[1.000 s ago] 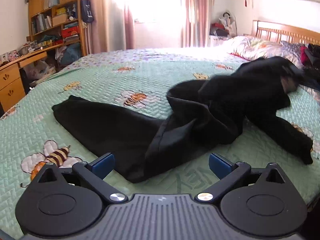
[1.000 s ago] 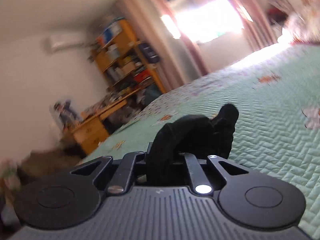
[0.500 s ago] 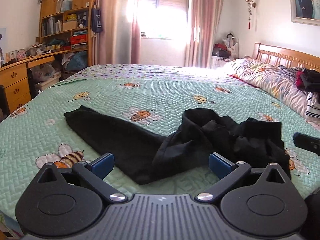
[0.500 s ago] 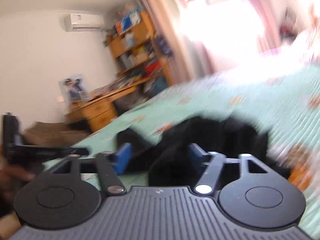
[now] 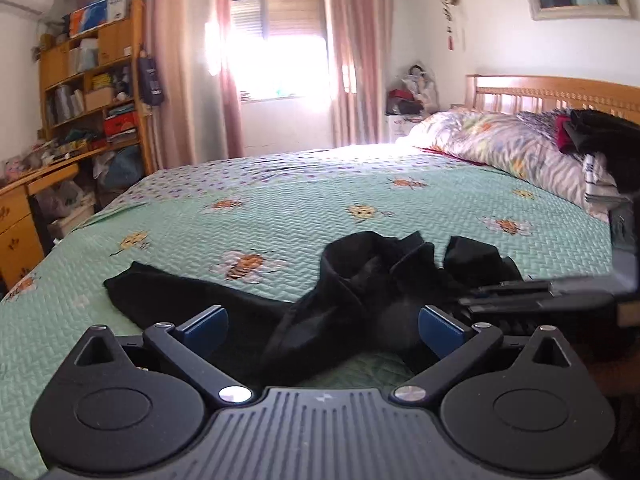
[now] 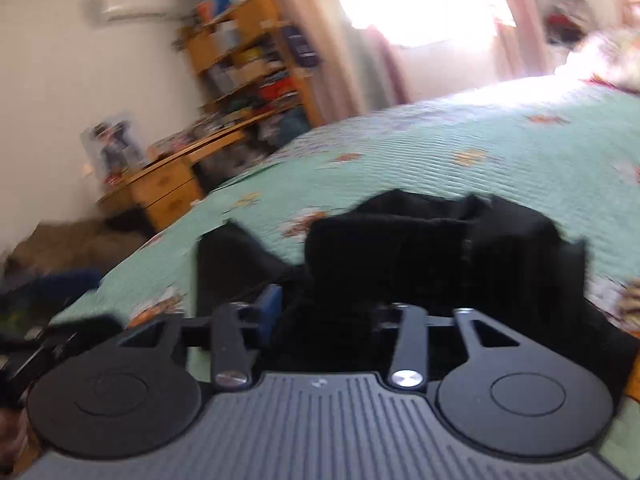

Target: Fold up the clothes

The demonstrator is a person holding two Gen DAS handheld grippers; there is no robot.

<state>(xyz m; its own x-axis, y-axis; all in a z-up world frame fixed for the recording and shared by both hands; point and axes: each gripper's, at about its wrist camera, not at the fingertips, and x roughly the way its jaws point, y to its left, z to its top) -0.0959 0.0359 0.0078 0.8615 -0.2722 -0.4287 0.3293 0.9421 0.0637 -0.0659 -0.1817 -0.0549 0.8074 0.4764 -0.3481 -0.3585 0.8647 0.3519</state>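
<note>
A black garment [image 5: 344, 292] lies crumpled on the green bee-print bedspread [image 5: 304, 208], one long part stretched to the left. My left gripper [image 5: 322, 324] is open and empty, just in front of the garment's near edge. My right gripper shows at the right of the left wrist view [image 5: 520, 292], lying over the garment's right side. In the blurred right wrist view the right gripper [image 6: 328, 316] has black cloth [image 6: 432, 248] bunched between its fingers, which stand partly apart; the right pad is hidden by cloth.
A floral pillow [image 5: 496, 144] and a stack of clothes [image 5: 596, 148] lie by the wooden headboard [image 5: 552, 92] at the right. A wooden desk and shelves [image 5: 76, 92] stand left of the bed. The window [image 5: 280, 40] is at the far side.
The garment's right side has come down onto the bed in a heap nearer to me. The right gripper went from shut on the cloth to partly open and moved in beside the left gripper.
</note>
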